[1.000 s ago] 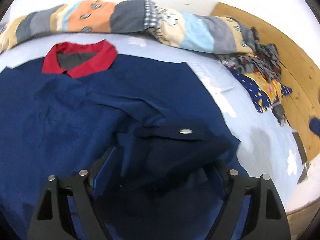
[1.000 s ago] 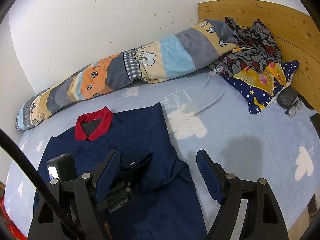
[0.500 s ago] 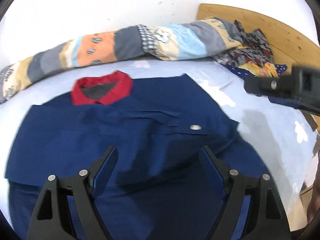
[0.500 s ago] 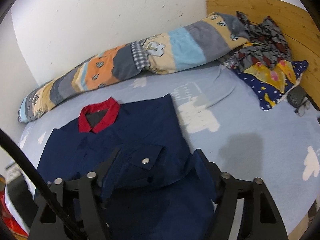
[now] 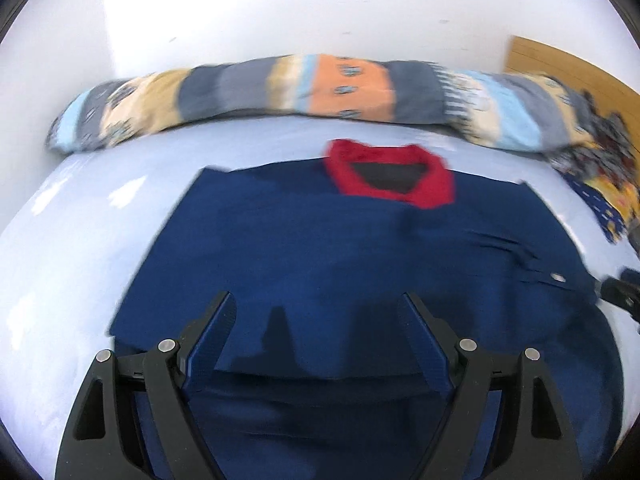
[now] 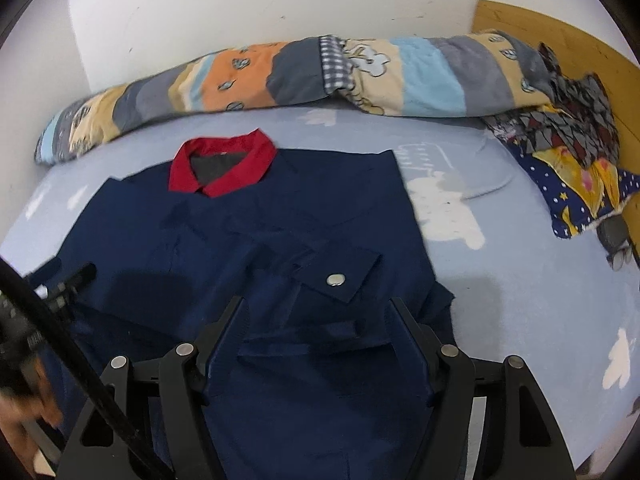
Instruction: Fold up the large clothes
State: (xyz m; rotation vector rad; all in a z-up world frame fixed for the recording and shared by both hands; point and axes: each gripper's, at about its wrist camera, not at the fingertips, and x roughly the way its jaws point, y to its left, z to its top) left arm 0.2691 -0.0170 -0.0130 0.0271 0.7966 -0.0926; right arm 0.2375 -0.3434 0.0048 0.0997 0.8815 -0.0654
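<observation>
A navy jacket (image 6: 240, 240) with a red collar (image 6: 224, 160) lies flat on the bed, collar toward the wall. One sleeve is folded across the chest, and its cuff with a silver snap (image 6: 336, 279) rests on top. My right gripper (image 6: 317, 300) hovers open just below that cuff, over the jacket's lower right, gripping nothing. My left gripper (image 5: 316, 298) is open above the jacket (image 5: 320, 240) at its lower left, with only flat cloth under it. In the blurred left wrist view the collar (image 5: 390, 178) is up and to the right.
A rolled patchwork quilt (image 6: 320, 76) runs along the white wall. Patterned clothes and a starry pillow (image 6: 572, 160) are heaped by the wooden headboard (image 6: 560, 40). Light blue sheet (image 6: 520, 280) shows right of the jacket. A black cable (image 6: 60, 340) and a hand (image 6: 24, 420) cross the left edge.
My left gripper has pulled back from the folded cuff and swung to the jacket's left side. My right gripper has dropped closer over the cuff, its fingers a little narrower.
</observation>
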